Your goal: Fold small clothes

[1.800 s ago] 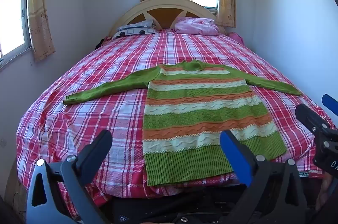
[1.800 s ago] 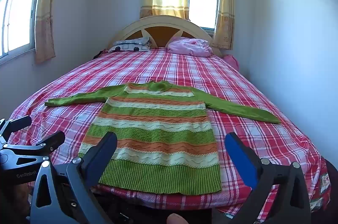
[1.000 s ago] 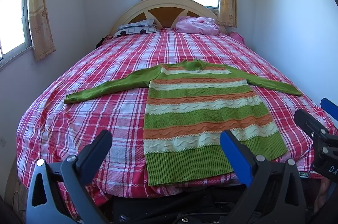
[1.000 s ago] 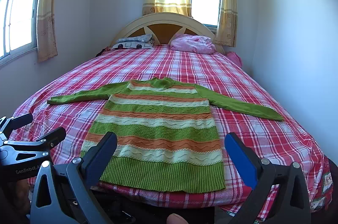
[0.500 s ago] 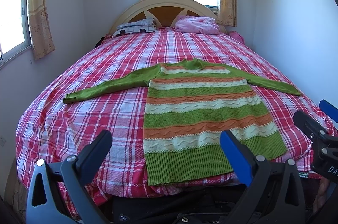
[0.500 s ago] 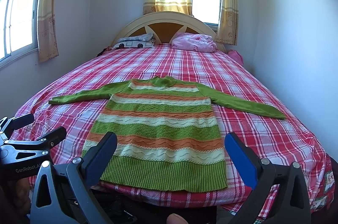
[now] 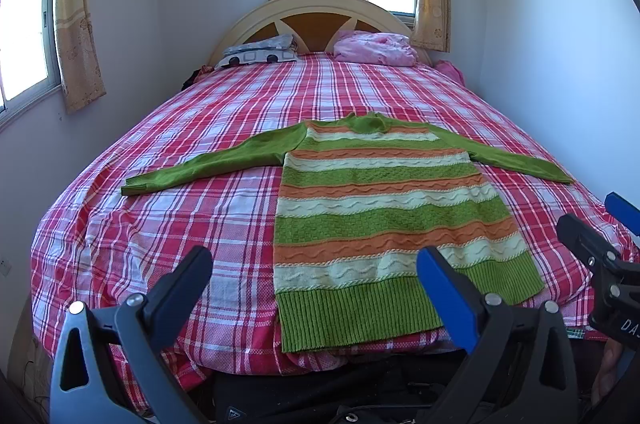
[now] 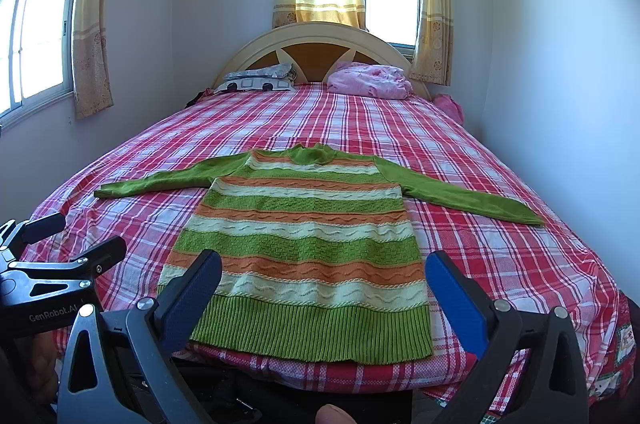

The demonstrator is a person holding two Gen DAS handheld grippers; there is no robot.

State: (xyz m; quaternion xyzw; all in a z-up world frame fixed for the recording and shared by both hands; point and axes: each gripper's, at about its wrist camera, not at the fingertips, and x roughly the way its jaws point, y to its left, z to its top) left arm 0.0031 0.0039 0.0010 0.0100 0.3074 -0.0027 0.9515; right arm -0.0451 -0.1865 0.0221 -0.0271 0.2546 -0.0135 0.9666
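A small knit sweater (image 7: pixel 384 208) with green, orange and cream stripes lies flat on the bed, sleeves spread out to both sides and hem at the near edge. It also shows in the right wrist view (image 8: pixel 308 244). My left gripper (image 7: pixel 316 276) is open and empty, held just short of the hem's left part. My right gripper (image 8: pixel 324 280) is open and empty, held just short of the hem, roughly centred on it. Each gripper shows at the edge of the other's view: the right one (image 7: pixel 600 252), the left one (image 8: pixel 60 248).
The bed has a red plaid sheet (image 7: pixel 208 128) and a cream arched headboard (image 8: pixel 320 36). A patterned pillow (image 8: pixel 260 78) and a pink bundle (image 8: pixel 370 80) lie at the head. White walls stand close on both sides, with curtained windows.
Both views have shifted only slightly; the sweater sits a little higher and closer in the right wrist view. The sweater has not moved and both grippers stay open.
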